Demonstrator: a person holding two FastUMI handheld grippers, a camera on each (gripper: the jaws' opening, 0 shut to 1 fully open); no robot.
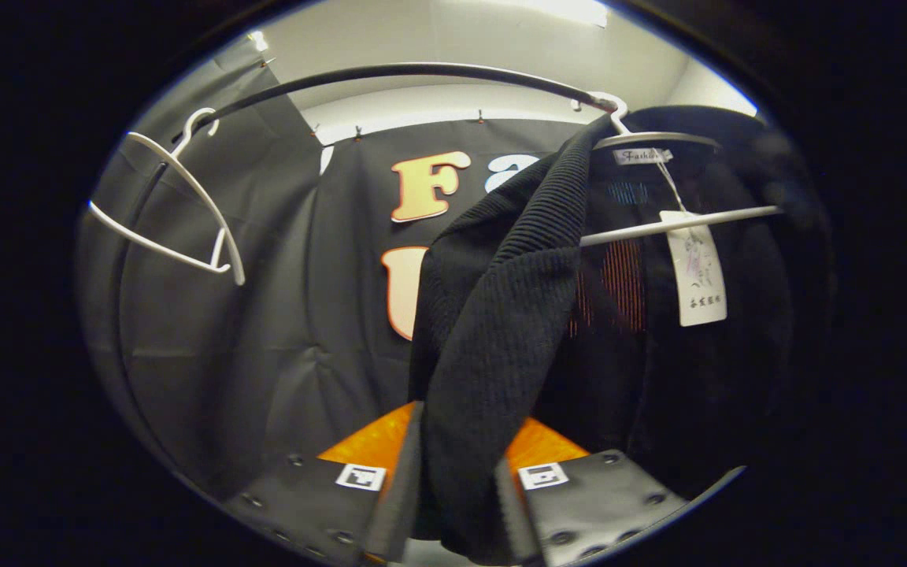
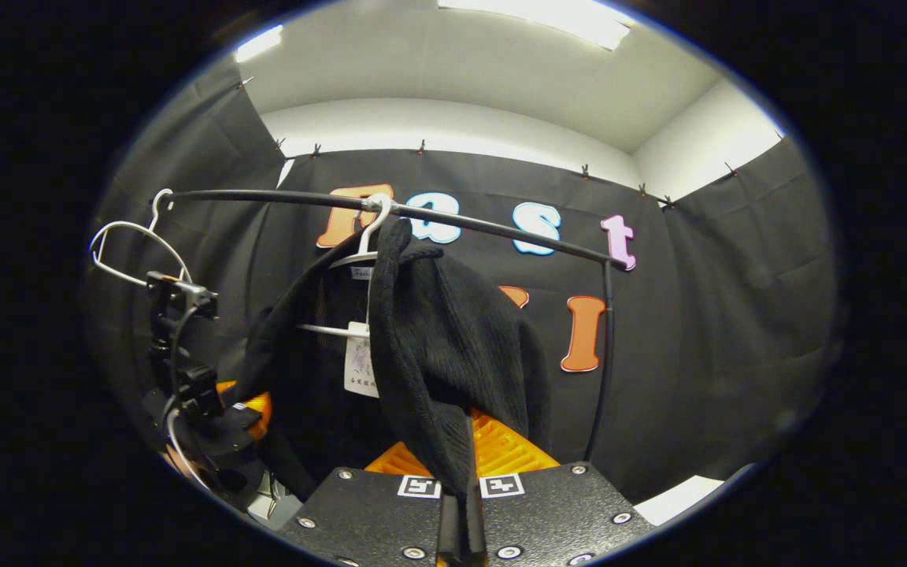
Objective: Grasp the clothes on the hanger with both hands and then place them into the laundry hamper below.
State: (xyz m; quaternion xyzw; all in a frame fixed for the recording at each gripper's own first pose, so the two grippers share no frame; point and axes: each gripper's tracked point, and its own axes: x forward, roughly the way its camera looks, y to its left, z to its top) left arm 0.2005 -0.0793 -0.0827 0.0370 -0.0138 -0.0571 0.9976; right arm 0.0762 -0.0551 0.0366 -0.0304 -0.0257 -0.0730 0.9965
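A black knit garment [image 1: 501, 315] hangs on a white hanger [image 1: 658, 142] from a black rail [image 1: 422, 71]. One front edge of it drops between the fingers of my left gripper [image 1: 457, 504], which is shut on the fold. In the right gripper view the same garment [image 2: 438, 339] hangs from the rail [image 2: 485, 224], and a lower fold is pinched in my right gripper [image 2: 461, 512], whose fingers stand almost together. The left gripper [image 2: 241, 413] shows farther off at the lower left, with the garment stretched towards it. A white paper tag [image 1: 697, 276] dangles from the collar.
An empty white hanger [image 1: 178, 213] hangs at the left end of the rail. The rail's upright post [image 2: 601, 354] stands right of the garment. Black cloth walls close in behind and on both sides. A pale patch [image 2: 686, 496] lies low on the right.
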